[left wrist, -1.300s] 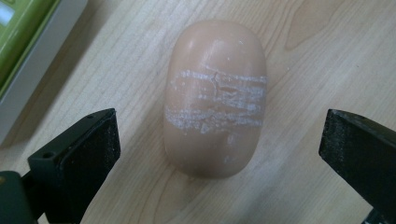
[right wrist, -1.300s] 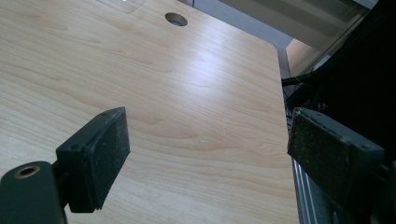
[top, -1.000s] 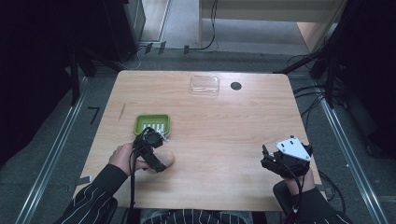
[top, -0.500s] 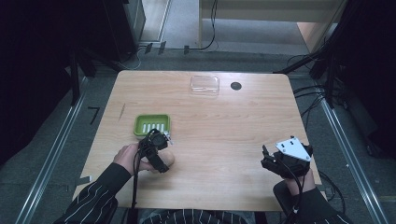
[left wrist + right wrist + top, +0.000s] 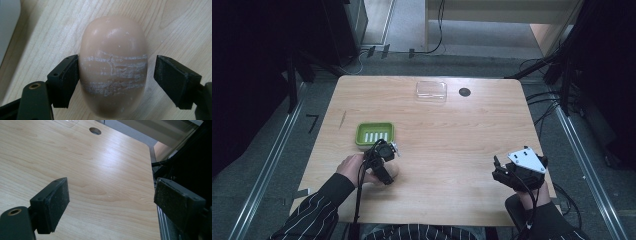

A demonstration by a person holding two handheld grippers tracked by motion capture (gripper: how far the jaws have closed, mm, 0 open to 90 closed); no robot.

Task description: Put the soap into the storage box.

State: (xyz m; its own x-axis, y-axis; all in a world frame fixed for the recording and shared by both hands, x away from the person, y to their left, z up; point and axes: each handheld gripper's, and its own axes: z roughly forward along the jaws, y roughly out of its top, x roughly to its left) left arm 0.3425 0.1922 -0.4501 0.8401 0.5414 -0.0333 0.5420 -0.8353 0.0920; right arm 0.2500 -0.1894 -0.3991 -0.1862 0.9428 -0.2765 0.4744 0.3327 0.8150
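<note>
The left tongs (image 5: 116, 82) are down over the soap bar (image 5: 113, 65) on the table (image 5: 452, 135), and their jaws have just been closing. One pad touches the bar's side; the other stands just clear, so no grip yet. The green soap dish (image 5: 375, 134) waits just beyond these tongs, with nothing in it. By my reading, the approach is done; the squeeze, lift and placing in the dish are left. The right tongs (image 5: 111, 202) hang wide open, holding nothing, well apart.

High view looks steeply down over the whole counter (image 5: 437, 130); left gripper (image 5: 116, 75) view sits close above the soap (image 5: 113, 67), right gripper (image 5: 111, 202) view skims the same counter toward its far hole (image 5: 95, 130).
</note>
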